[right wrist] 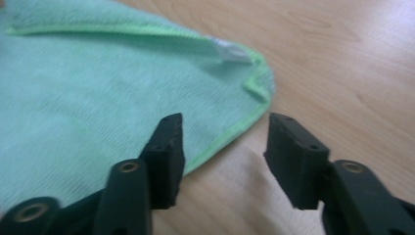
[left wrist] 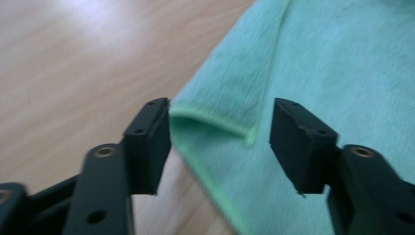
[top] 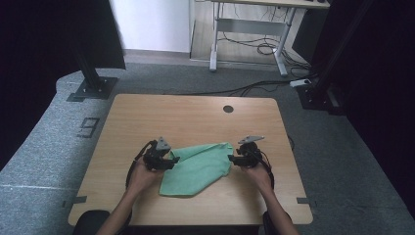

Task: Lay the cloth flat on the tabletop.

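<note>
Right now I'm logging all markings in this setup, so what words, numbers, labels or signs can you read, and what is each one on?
"9": a large dark numeral on the grey floor mat, left of the wooden table.
The small white tag at the corner of the green cloth: blurred, nothing readable.
No readable marks on the table or on the left gripper or right gripper.

Light wooden rectangular table (top: 147, 117), round black grommet hole (top: 228, 108). Grey carpet floor (top: 44, 161) with a taped figure 9 (top: 88, 127). White wall panel (top: 151, 24). Grey metal-legged desk (top: 249, 29), black floor cables (top: 259, 49). Black curtains (top: 34, 58).
</note>
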`<state>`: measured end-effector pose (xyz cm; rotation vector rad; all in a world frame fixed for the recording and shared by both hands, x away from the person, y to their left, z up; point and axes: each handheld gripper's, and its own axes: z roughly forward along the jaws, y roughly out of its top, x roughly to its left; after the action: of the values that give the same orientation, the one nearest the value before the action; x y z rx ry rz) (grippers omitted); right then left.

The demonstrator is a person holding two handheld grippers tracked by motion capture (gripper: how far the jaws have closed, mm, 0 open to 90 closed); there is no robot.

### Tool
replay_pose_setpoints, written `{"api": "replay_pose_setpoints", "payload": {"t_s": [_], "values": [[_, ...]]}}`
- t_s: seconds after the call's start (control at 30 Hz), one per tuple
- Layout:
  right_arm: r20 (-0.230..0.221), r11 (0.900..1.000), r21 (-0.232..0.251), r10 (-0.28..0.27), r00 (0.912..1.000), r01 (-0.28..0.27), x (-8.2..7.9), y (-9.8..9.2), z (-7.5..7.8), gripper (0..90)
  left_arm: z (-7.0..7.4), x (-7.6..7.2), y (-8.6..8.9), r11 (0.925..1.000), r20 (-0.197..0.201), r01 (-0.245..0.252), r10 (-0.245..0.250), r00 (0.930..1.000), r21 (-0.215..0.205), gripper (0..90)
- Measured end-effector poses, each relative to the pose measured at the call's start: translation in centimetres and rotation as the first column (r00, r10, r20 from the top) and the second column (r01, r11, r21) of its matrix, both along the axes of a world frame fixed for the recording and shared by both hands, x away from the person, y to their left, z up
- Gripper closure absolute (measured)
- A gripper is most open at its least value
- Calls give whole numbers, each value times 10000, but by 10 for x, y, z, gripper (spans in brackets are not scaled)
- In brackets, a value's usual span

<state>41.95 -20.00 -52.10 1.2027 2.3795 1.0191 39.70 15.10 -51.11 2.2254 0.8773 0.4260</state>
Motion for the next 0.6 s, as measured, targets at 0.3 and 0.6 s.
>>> {"api": "replay_pose_setpoints", "payload": {"t_s": [0.3,0.6], "values": [[-179,9989,280,-367,9992,372,20,-1,-10,580,-19,12,-19,9975,-655,504,-470,9967,501,557],[-357,9993,229,-277,9990,286,27,3,-20,704,-21,13,-19,9967,-664,404,-357,9972,710,836]]}}
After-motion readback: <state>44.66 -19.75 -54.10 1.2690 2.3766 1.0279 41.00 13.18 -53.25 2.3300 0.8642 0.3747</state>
